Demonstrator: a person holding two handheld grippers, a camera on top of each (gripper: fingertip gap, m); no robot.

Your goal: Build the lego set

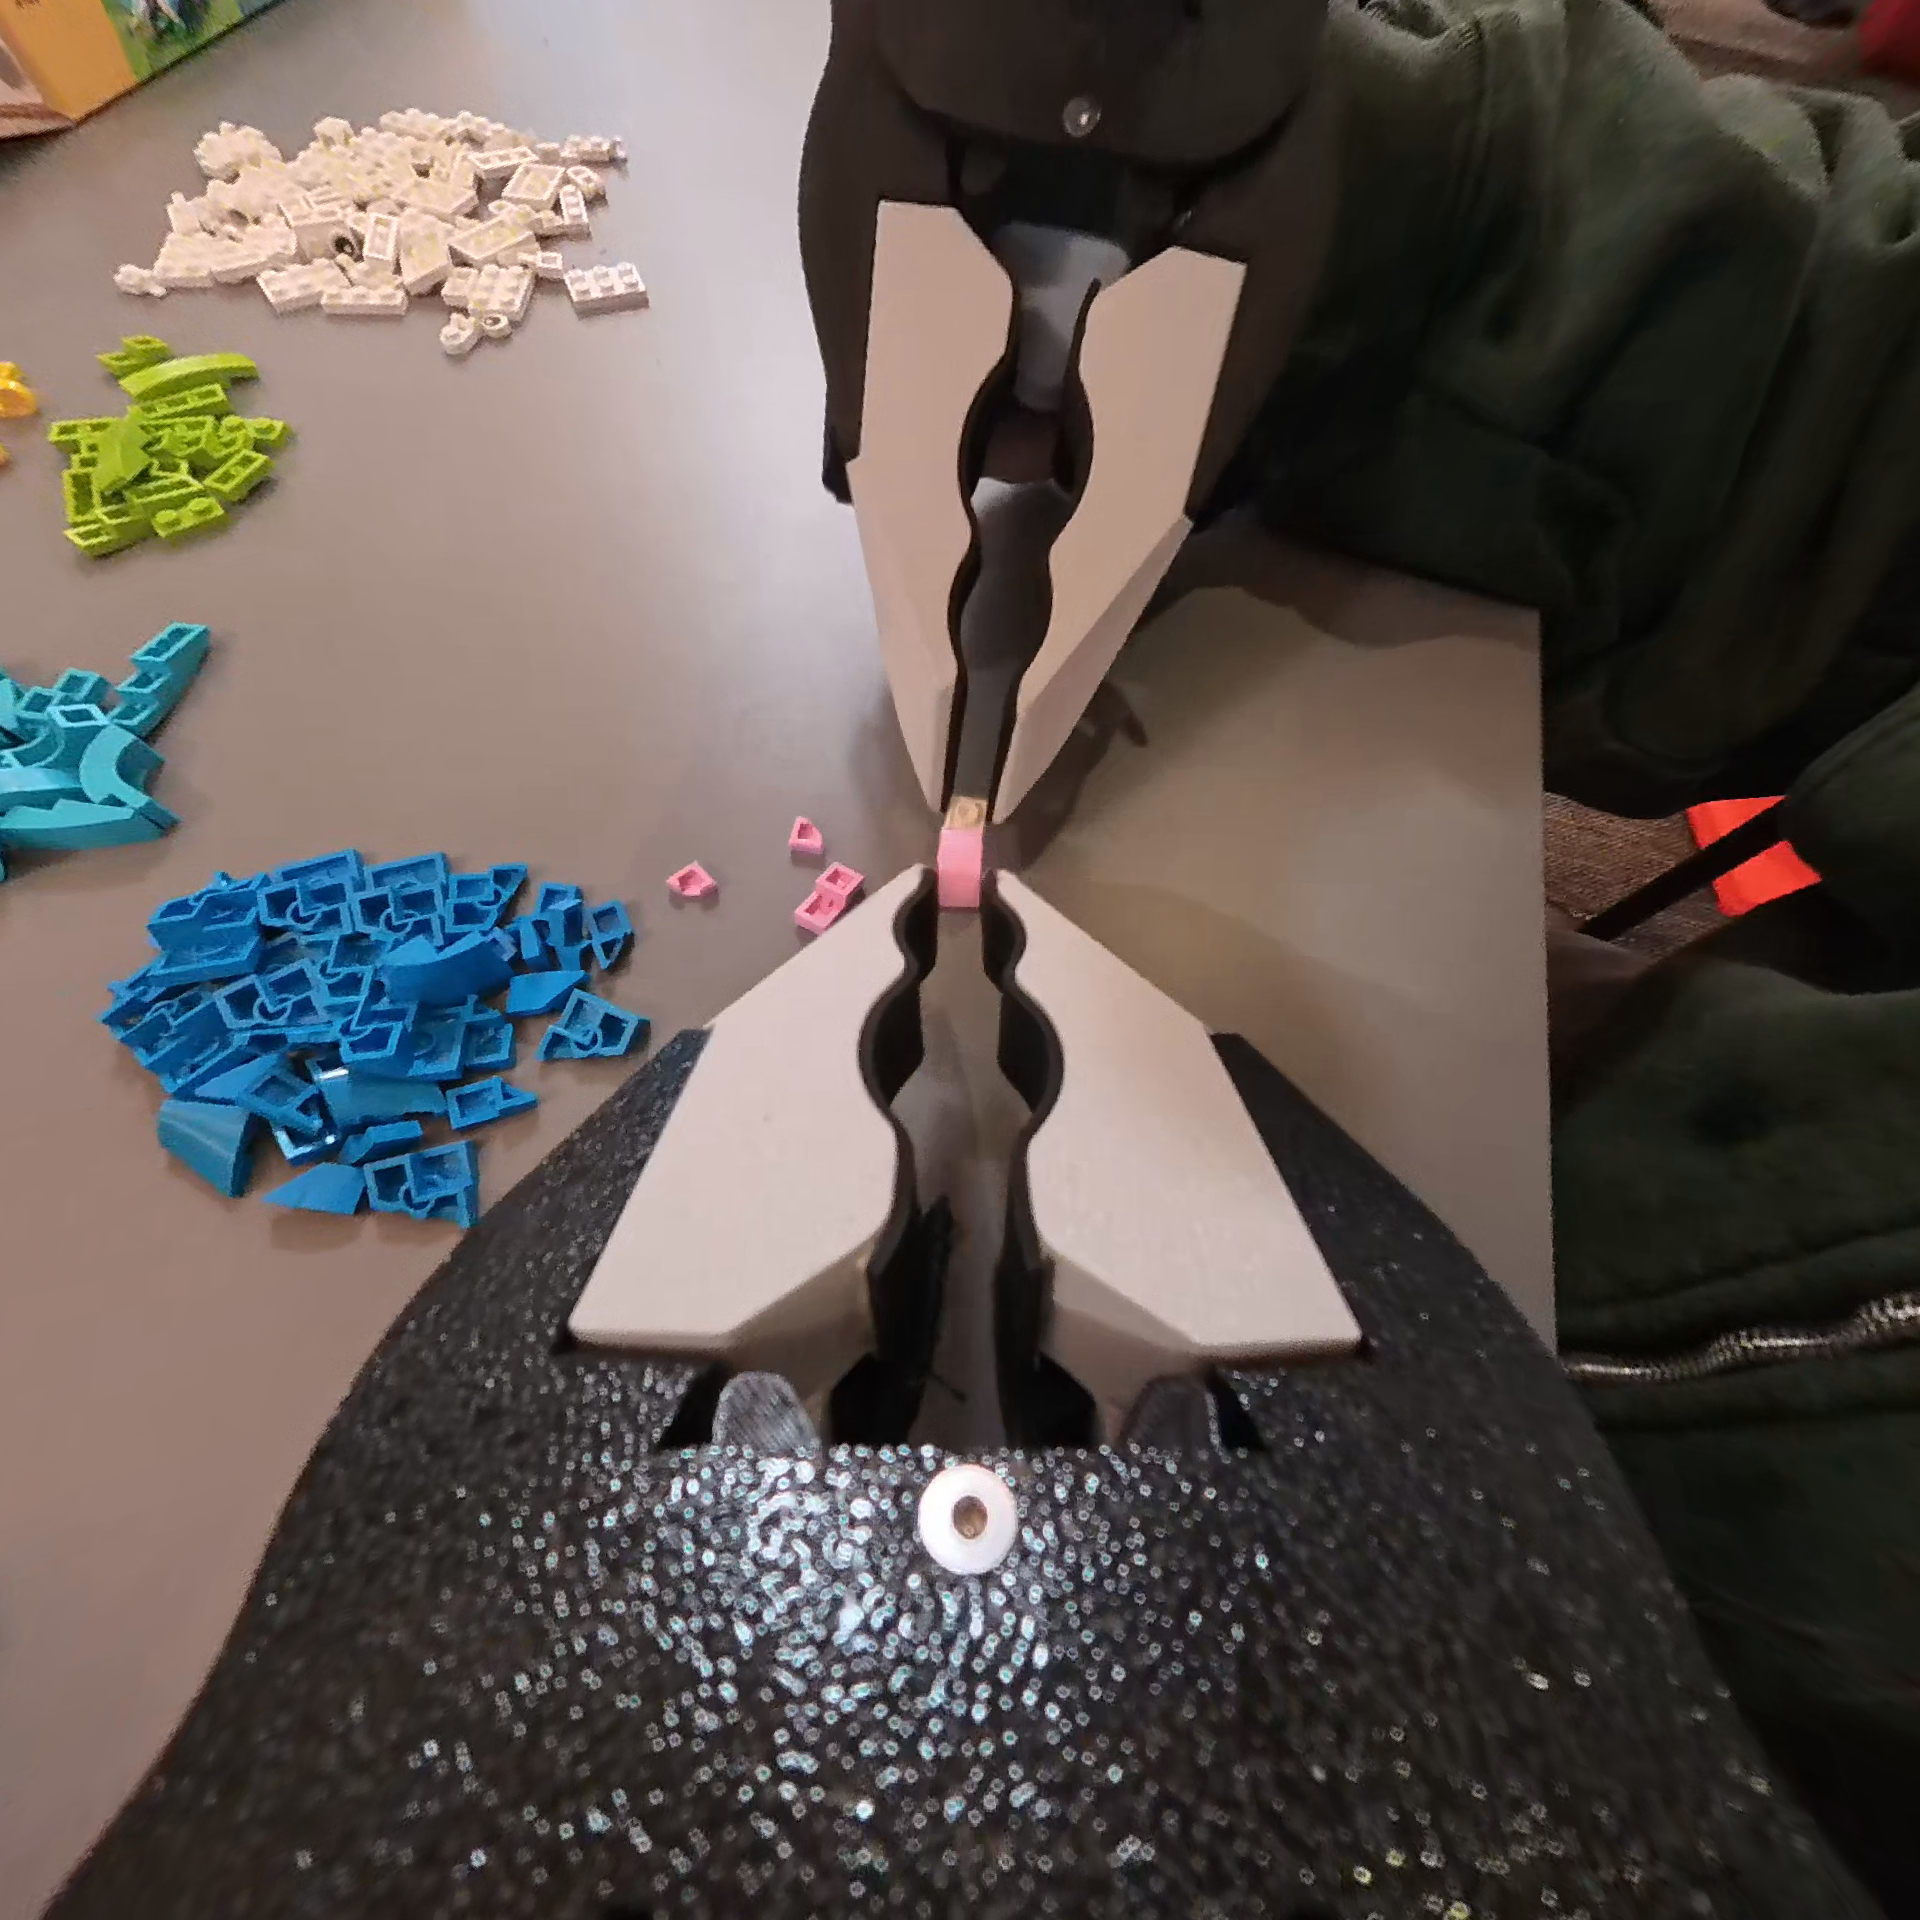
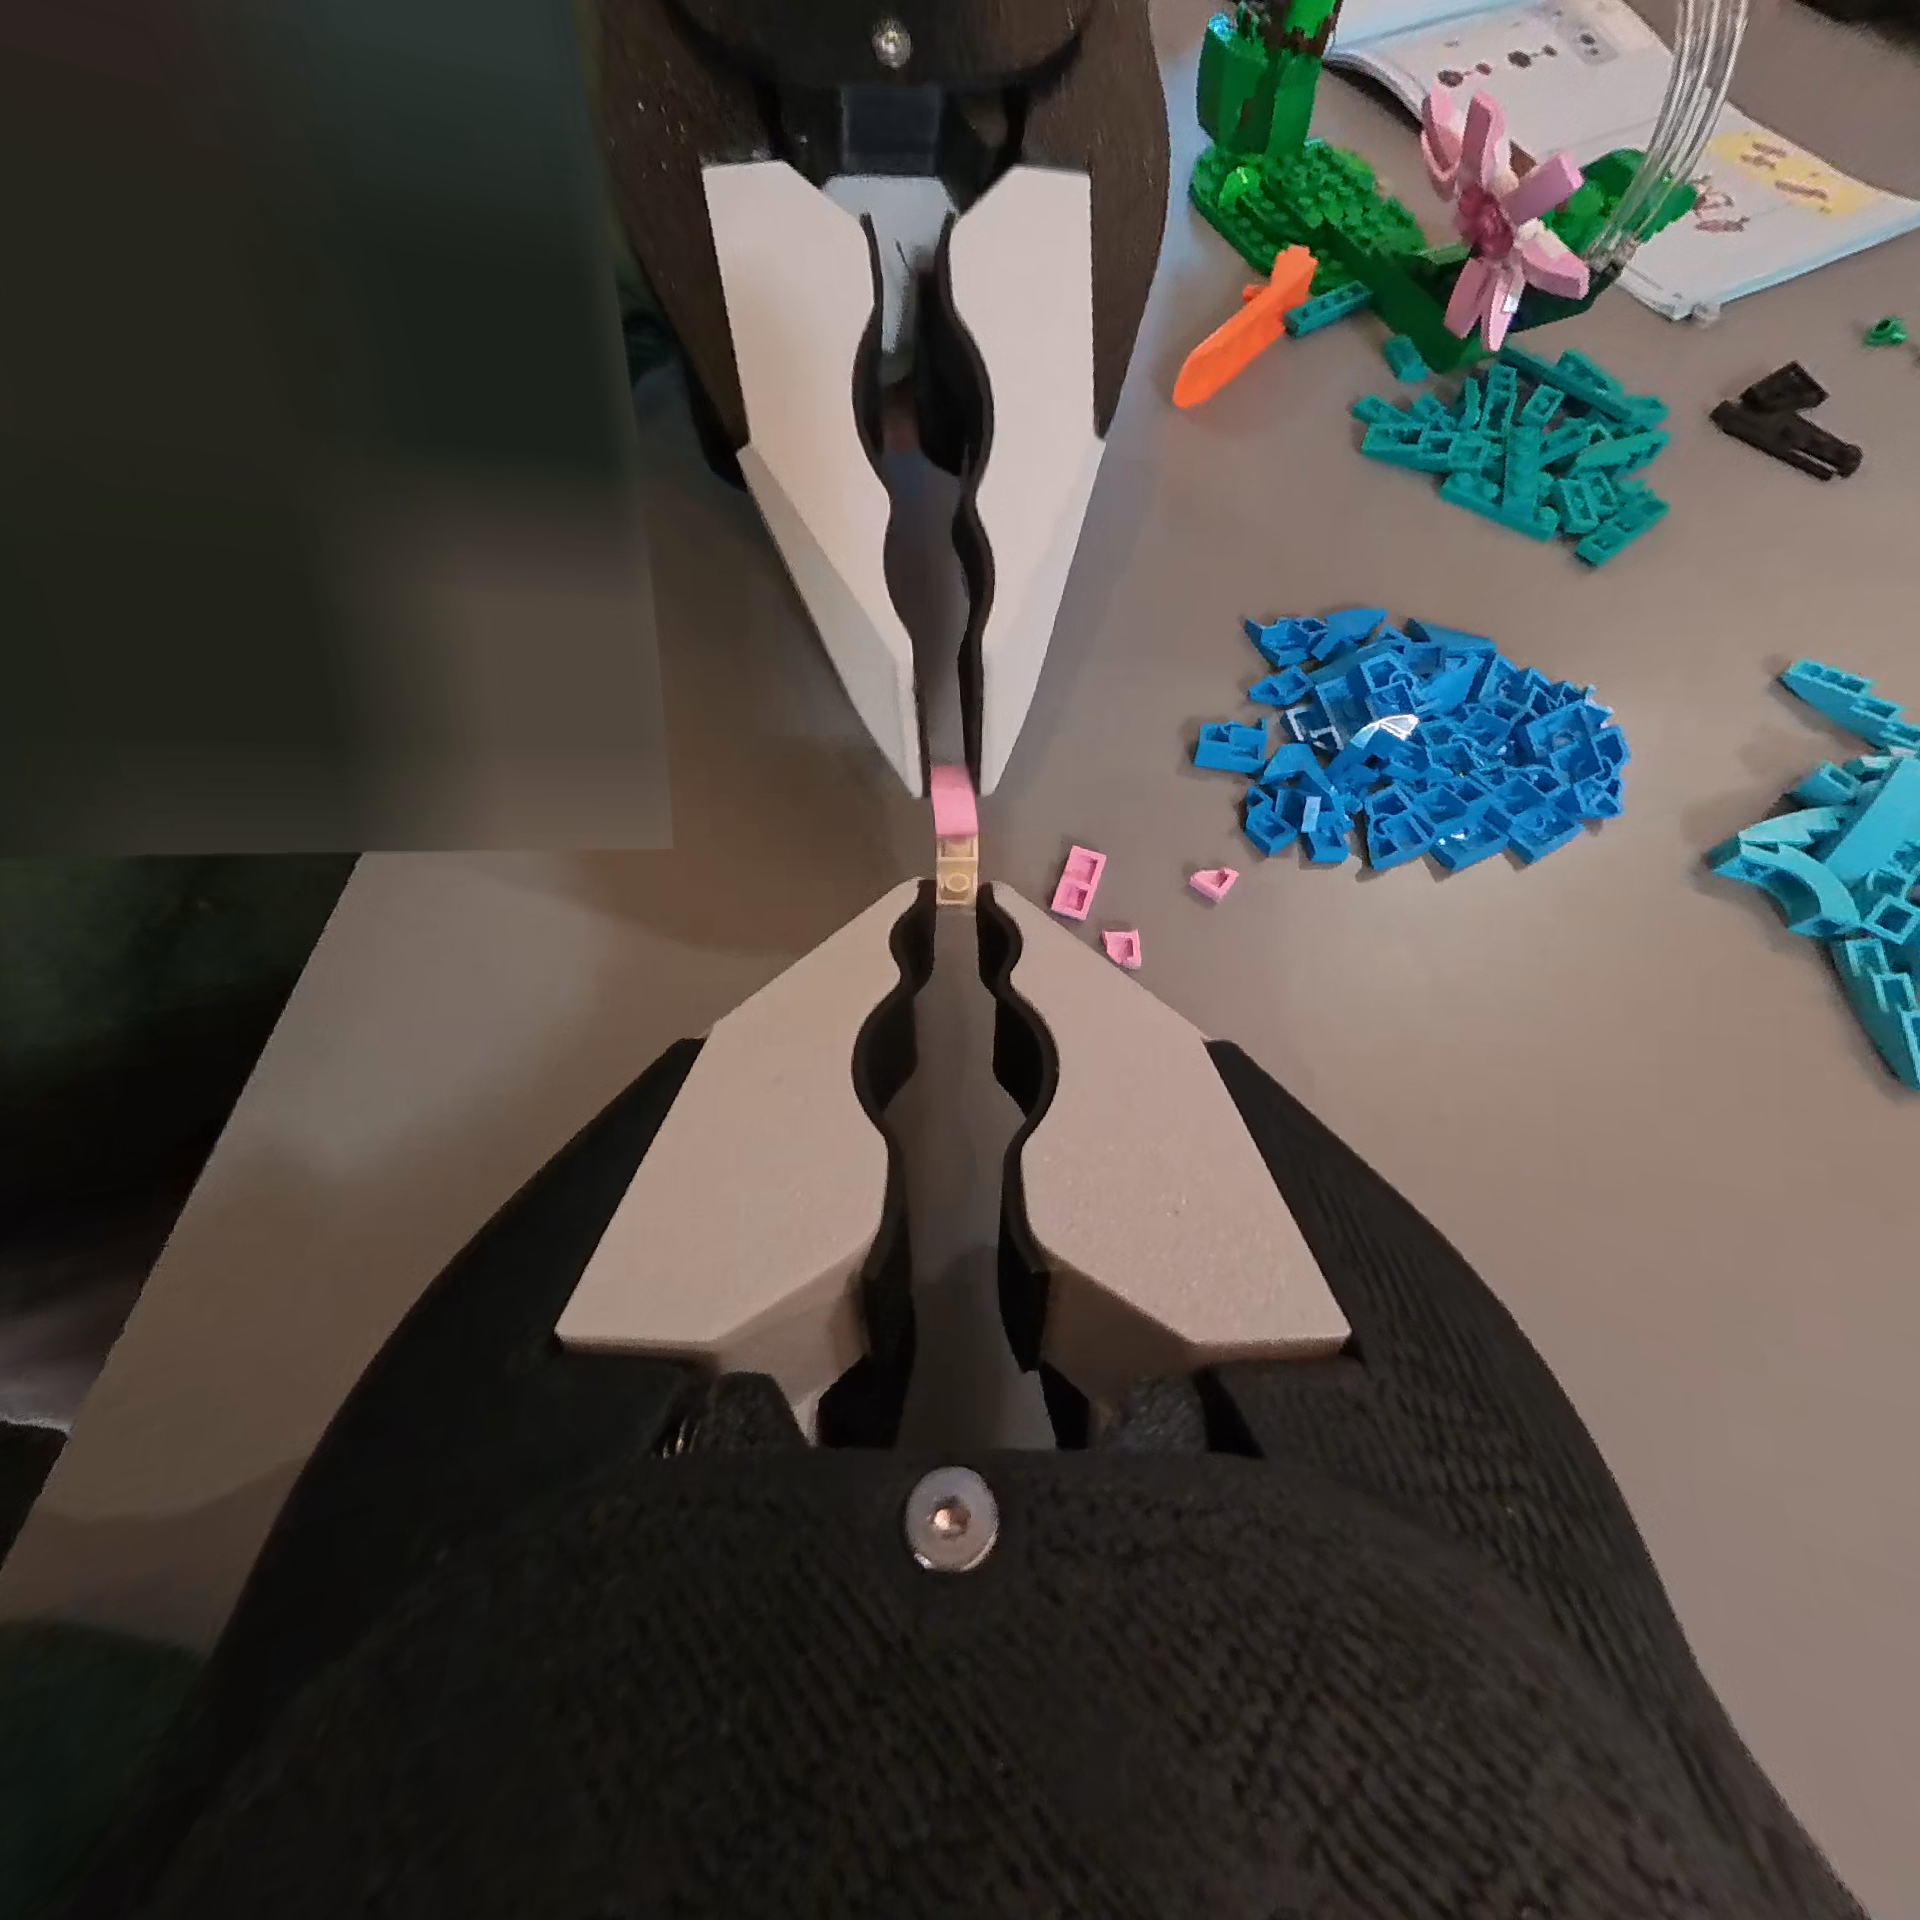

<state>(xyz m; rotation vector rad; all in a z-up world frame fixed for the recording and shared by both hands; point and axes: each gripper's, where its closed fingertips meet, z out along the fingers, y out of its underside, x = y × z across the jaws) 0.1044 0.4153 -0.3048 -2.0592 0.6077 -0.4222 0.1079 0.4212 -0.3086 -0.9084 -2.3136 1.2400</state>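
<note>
1. In the left wrist view, a grey-brown counter (image 1: 582, 644) is seen, with a cardboard box corner (image 1: 94, 52) cut off at the upper left edge of the frame.
2. Sorted heaps are laid down the left side: white pieces (image 1: 384, 223) at the top, lime green pieces (image 1: 161, 447) below, turquoise pieces (image 1: 83, 748) at the left edge, and blue pieces (image 1: 353, 1018) at lower left.
3. A few loose pink pieces (image 1: 826, 894) are scattered on the counter just left of centre.
4. At centre, the left tongs (image 1: 961, 883) are clenched on a pink brick (image 1: 958, 868); it is met tip to tip by the right tongs (image 1: 968, 810) reaching down from the top, which are clenched on a small tan piece (image 1: 968, 812) touching the pink brick.
5. The counter's edge is seen at the right, with a dark green sleeve (image 1: 1621, 343) beyond it.
6. In the right wrist view, a blurred patch fills the upper left; the two pieces are held above the counter at centre.
7. At the upper right, a built green model with a pink flower (image 2: 1496, 218) stands beside an open instruction booklet (image 2: 1766, 197), with teal pieces (image 2: 1527, 457) and black pieces (image 2: 1787, 421) just below.
</note>
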